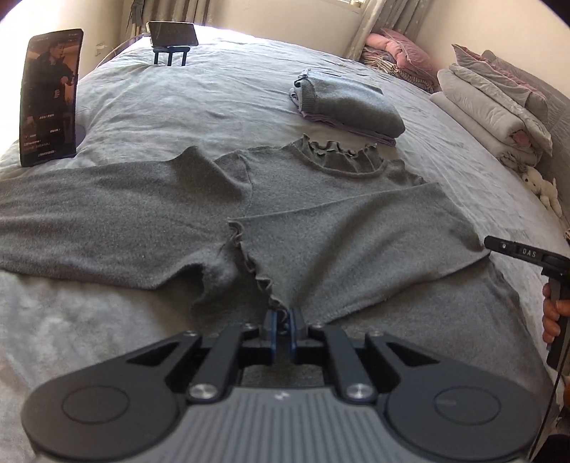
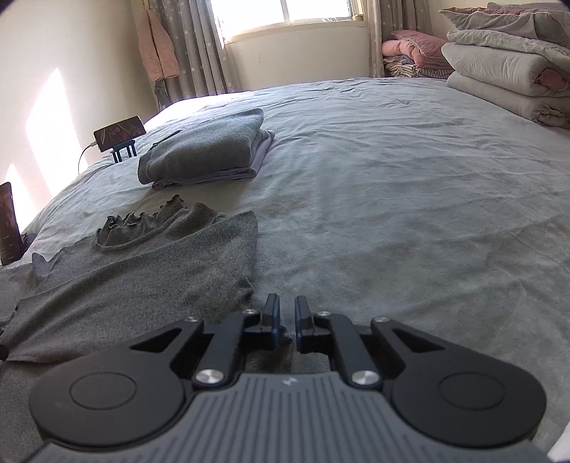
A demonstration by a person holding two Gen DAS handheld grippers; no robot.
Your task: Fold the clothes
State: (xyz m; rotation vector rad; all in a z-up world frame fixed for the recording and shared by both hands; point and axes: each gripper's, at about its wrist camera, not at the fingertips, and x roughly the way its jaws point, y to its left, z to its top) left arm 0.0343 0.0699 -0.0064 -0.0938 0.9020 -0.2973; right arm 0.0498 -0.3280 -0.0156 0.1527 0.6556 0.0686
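Left claw [image 1: 281, 320] clamped on sweater [image 1: 320, 220] frilled cuff; thin pinch could slip mid-fold. Right claw [image 2: 286, 313] nearly together, apparently pinching sweater edge; grip uncertain.

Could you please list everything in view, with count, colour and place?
sweater: one, grey, spread on the bed, one sleeve folded across its front
folded pile: one, grey over lilac, beyond the collar
bed: one, grey sheet
phones: two, dark, on stands at the bed's left, near one upright, far one sideways
bedding: grey and pink stacks, far right
toy: one, white, right edge
jacket: one, pink, hanging by the curtain
left gripper: jaws shut on the sleeve's frilled cuff
right gripper: jaws nearly shut, at the sweater's right edge
hand: one, holding the right gripper
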